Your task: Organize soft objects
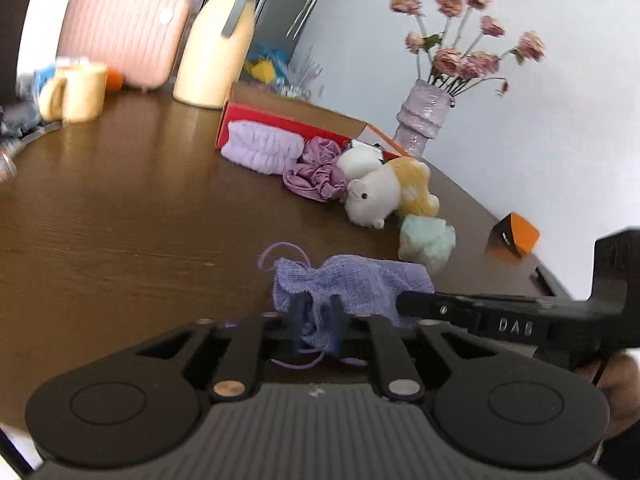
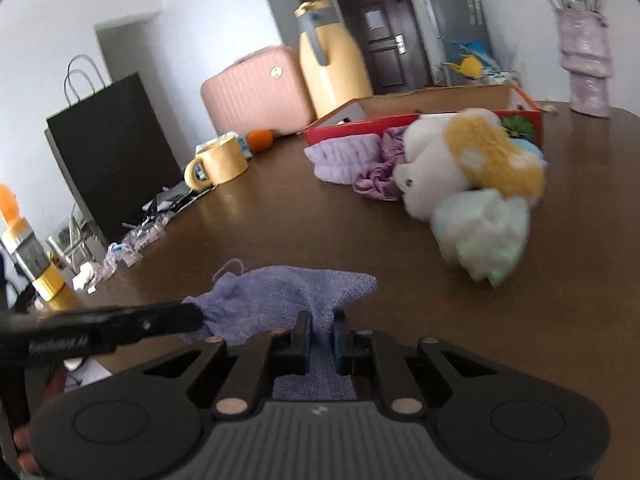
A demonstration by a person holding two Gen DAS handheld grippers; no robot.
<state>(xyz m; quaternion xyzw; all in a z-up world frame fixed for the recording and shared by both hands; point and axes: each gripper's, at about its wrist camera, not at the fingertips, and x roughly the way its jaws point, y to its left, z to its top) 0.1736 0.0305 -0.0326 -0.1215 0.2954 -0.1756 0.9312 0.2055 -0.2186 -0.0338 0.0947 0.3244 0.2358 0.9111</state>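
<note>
A lilac knitted cloth (image 1: 360,276) with a drawstring lies on the brown table (image 1: 120,220), stretched between both grippers. My left gripper (image 1: 317,322) is shut on its left end, fabric bunched between the pads. My right gripper (image 2: 322,332) is shut on the cloth (image 2: 296,288) at its near edge; it enters the left wrist view from the right. Beyond sit a lilac headband (image 1: 260,148), a purple scrunchie (image 1: 312,172), a white and yellow plush toy (image 1: 380,188) and a pale green puff (image 1: 426,240), in front of an open red box (image 1: 288,116).
A yellow mug (image 1: 76,92), a yellow jug (image 1: 216,52) and a pink case (image 1: 124,32) stand at the far left. A vase of flowers (image 1: 424,116) is behind the box. A small orange and black box (image 1: 516,240) sits near the right table edge.
</note>
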